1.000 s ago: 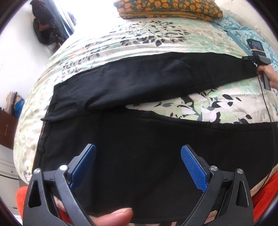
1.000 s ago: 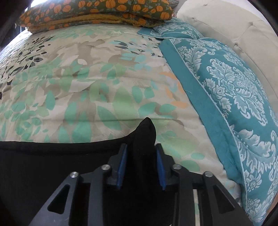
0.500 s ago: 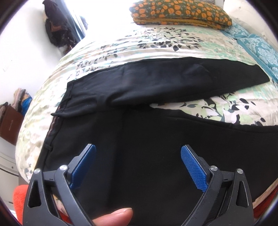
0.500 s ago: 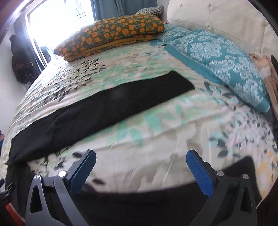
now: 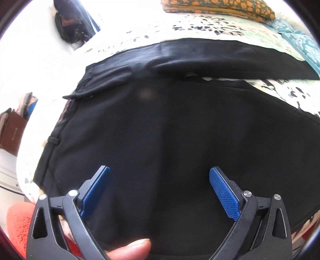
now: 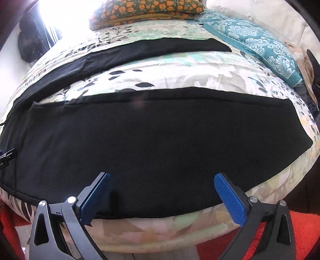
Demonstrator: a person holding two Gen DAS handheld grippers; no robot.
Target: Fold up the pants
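Nearest in the left wrist view: your thumb rests at the base of the left gripper; its jaws are spread wide with nothing between them, hovering over the seat of the black pants; judged reason: you are poised to take the waist end, so the jaws stand open until they reach an edge.

Right gripper: jaws spread as wide as they go, having just been opening, and no cloth lies between the blue pads; they hover over the near hem-side stretch of the near leg, close to the bed's front edge; judged: open and empty, ready for the next pinch rather than holding.

The pants lie flat on the leaf-print bedspread, waist toward the left of both views, legs running to the right; the two legs are splayed apart, a wedge of bedspread showing between them; the far leg is laid out straight, which reads as deliberate smoothing so it can receive the near leg.

Step in hand, as a judgement: leg-onto-leg fold not yet done; the near leg must be lifted at both ends and carried over.

Farther: teal patterned pillow at right; orange-flowered pillow at the far edge; both well apart from the pants, so the folding area stays free.
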